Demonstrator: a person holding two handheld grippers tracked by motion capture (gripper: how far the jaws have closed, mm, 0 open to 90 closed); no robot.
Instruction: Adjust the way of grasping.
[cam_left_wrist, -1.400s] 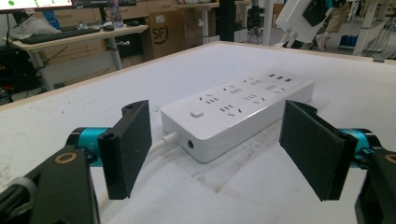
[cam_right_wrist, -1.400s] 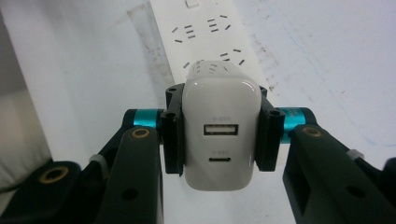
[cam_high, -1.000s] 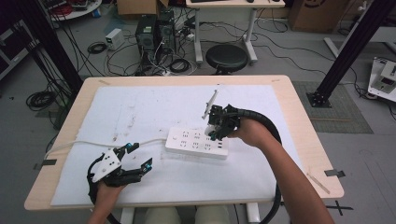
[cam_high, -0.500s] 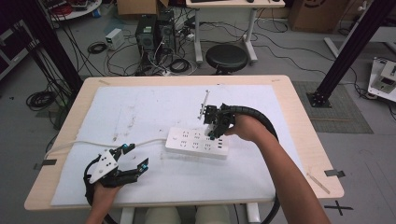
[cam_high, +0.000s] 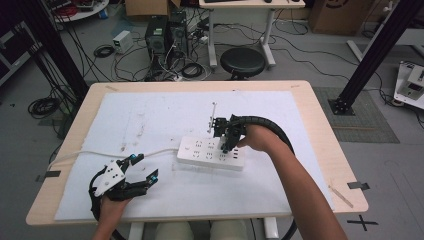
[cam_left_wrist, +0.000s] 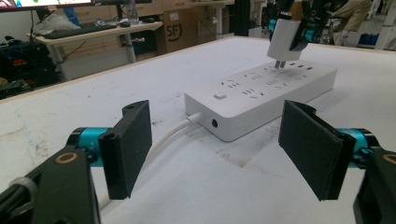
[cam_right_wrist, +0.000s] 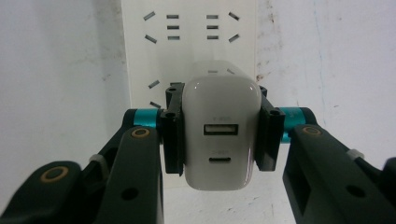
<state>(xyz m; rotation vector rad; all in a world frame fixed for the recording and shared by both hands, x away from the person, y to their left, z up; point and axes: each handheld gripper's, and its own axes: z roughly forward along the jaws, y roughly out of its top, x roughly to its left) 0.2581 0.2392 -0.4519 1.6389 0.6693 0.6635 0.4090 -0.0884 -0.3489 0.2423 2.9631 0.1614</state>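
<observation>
From above, the right claw (cam_high: 226, 145) hovers over the long white plastic power strip (cam_high: 210, 153) mid-worktop (cam_high: 320, 125), open room all round. The left claw (cam_left_wrist: 219, 154), jaws apart and empty, watches prongs just above the sockets. Right gripper view: jaws clamped on the white USB charger (cam_right_wrist: 221, 135); next, likely, a straight press down

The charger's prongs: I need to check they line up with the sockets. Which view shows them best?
The left gripper view: the white charger, side-on, has its prongs just above the power strip. The right gripper view shows its port face, prongs hidden. The high view shows it tiny in the right tool.
</observation>
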